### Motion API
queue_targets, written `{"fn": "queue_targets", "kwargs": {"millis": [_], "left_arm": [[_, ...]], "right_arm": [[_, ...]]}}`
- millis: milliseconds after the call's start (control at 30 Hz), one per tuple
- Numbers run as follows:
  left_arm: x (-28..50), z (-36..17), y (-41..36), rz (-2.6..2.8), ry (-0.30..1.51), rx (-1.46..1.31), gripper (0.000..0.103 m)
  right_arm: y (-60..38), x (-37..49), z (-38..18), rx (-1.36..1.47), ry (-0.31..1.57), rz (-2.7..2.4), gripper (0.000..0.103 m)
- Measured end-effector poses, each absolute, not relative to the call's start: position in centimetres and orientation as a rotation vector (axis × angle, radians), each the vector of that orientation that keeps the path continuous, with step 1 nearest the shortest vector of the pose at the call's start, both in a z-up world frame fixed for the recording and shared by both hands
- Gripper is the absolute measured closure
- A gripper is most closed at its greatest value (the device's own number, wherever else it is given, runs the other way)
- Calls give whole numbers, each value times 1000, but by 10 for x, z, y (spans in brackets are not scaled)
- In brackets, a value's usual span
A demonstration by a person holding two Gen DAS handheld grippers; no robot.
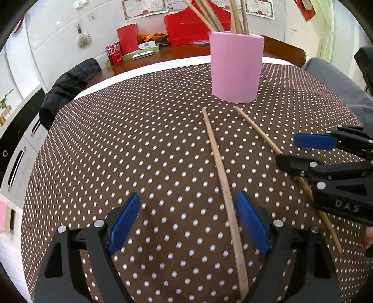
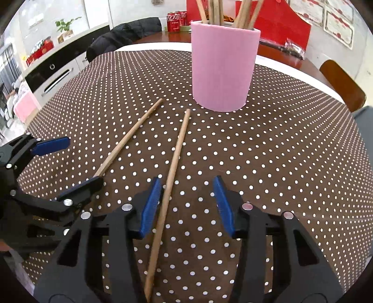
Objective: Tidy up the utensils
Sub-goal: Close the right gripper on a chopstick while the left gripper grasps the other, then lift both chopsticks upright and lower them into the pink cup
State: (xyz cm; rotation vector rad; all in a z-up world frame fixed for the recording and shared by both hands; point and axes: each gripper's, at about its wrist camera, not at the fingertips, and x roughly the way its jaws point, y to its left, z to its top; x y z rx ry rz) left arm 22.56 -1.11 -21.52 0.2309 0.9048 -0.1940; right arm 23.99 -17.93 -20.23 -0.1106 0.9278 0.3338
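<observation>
Pink cylindrical holder [image 2: 223, 67] stands upright on the brown white-dotted tablecloth [image 2: 291, 151]; I count several wooden chopsticks [image 2: 215, 10] standing in it, leaning outward, tops cut off by the frame edge.

Two loose chopsticks lie flat on the cloth in front of the holder, their far tips near its base but apart from it. The left chopstick [image 1: 222, 184] lies between my left gripper's [image 1: 190, 225] spread jaws, close beside the right blue pad, no pad pressing it as far as I can see. The right chopstick [image 2: 169, 181] lies between my right gripper's [image 2: 187, 205] jaws, just beside its left pad [image 2: 151, 205], a clear gap to the other pad; jaws parted, nothing grasped.

Behind the holder the cloth ends at a white strip, then bare red-brown tabletop [image 1: 186, 50] with red cola cans [image 1: 114, 54], red boxes [image 1: 127, 38] and a green tray. A black jacket [image 1: 67, 86] hangs over a chair to the holder's left; framed certificates hang on the wall behind, text unreadable.

"DAS" reads on the right gripper body [image 1: 345, 205].
</observation>
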Motion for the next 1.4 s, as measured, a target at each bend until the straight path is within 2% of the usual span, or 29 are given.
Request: {"fn": "queue_targets", "kwargs": {"millis": [67, 133, 167, 200, 233, 267, 300, 333, 400, 833, 1400], "left_arm": [[230, -215, -15, -208, 914, 237, 20], [234, -214, -17, -244, 925, 226, 32], [237, -213, -17, -295, 944, 191, 49], [238, -211, -17, -303, 948, 186, 66], [238, -210, -19, -310, 948, 202, 74], [239, -209, -19, -322, 953, 200, 94], [240, -209, -18, -321, 956, 201, 97], [238, -209, -18, -322, 955, 195, 97], [237, -210, -11, -315, 954, 155, 97], [228, -187, 26, -233, 836, -51, 97], [218, -104, 21, -272, 504, -124, 97]], "right_arm": [[-183, 241, -204, -109, 933, 335, 56], [-176, 248, -205, -113, 935, 340, 56], [-170, 253, -206, -125, 935, 335, 56], [-166, 254, -206, -133, 937, 335, 67], [-163, 255, -205, -147, 936, 336, 78], [-159, 256, -205, -157, 936, 339, 81], [-155, 258, -205, -168, 936, 344, 90], [-153, 258, -205, -174, 935, 348, 94], [-155, 258, -205, -154, 942, 363, 97], [-194, 231, -183, 86, 830, 475, 97], [-238, 221, -113, 290, 542, 531, 97]]}}
